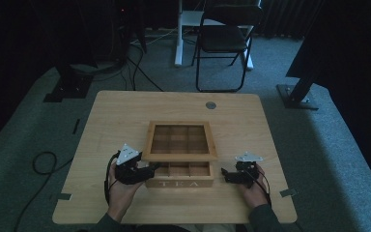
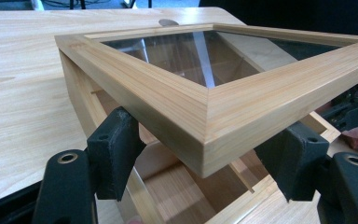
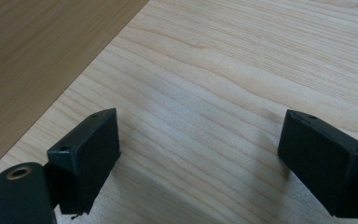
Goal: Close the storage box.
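Tea box (image 1: 179,182) lid (image 2: 214,100) sits raised, its near corner between the left gripper's (image 2: 205,158) spread jaws; right gripper (image 3: 200,158) jaws gape wide over bare table (image 3: 223,70), box side just beyond them

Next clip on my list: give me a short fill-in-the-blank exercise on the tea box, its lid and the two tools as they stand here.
1. The word printed on the front of the wooden box is ____.
2. The lid has a wooden frame around a ____ pane.
3. The lid is ____, so the compartments beneath show.
4. The right tool has its jaws ____, with bare table between them, while the left tool straddles the lid's corner.

Missing words: TEA; glass; raised; open
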Demonstrator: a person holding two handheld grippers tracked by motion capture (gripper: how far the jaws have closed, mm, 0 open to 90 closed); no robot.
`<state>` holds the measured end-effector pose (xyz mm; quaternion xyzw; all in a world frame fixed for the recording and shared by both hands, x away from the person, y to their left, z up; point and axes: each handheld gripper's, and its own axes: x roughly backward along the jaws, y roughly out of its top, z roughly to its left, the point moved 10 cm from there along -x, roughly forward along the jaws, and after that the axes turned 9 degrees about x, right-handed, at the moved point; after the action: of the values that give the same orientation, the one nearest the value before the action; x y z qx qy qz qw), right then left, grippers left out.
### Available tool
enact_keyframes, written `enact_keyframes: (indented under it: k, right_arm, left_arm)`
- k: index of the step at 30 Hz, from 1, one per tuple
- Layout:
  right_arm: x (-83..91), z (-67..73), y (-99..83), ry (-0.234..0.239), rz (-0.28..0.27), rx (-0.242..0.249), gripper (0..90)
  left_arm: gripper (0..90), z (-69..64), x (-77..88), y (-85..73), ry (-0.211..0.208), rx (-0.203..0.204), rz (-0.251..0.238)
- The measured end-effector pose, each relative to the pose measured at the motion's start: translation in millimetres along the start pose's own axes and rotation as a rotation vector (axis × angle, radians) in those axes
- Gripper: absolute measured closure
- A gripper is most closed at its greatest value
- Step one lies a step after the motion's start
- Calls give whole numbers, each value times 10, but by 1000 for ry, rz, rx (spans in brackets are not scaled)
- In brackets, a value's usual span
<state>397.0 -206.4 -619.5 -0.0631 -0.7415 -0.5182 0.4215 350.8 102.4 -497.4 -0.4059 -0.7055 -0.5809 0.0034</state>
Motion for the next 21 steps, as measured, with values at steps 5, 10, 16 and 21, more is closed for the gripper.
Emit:
enact_keyframes:
  k: [5, 10, 16, 21]
  right_arm:
    - [0, 0, 0, 0, 0, 0, 122]
    - [0, 0, 0, 0, 1, 1, 122]
    - [0, 0, -1, 0, 1, 0, 122]
    - [0, -1, -1, 0, 1, 1, 122]
  left_arm:
    - [322, 9, -19, -98, 5, 9, -3]
    - [322, 22, -46, -205, 20, 8, 3]
    - [320, 32, -61, -273, 32, 13, 5]
    - [310, 54, -79, -351, 48, 15, 15]
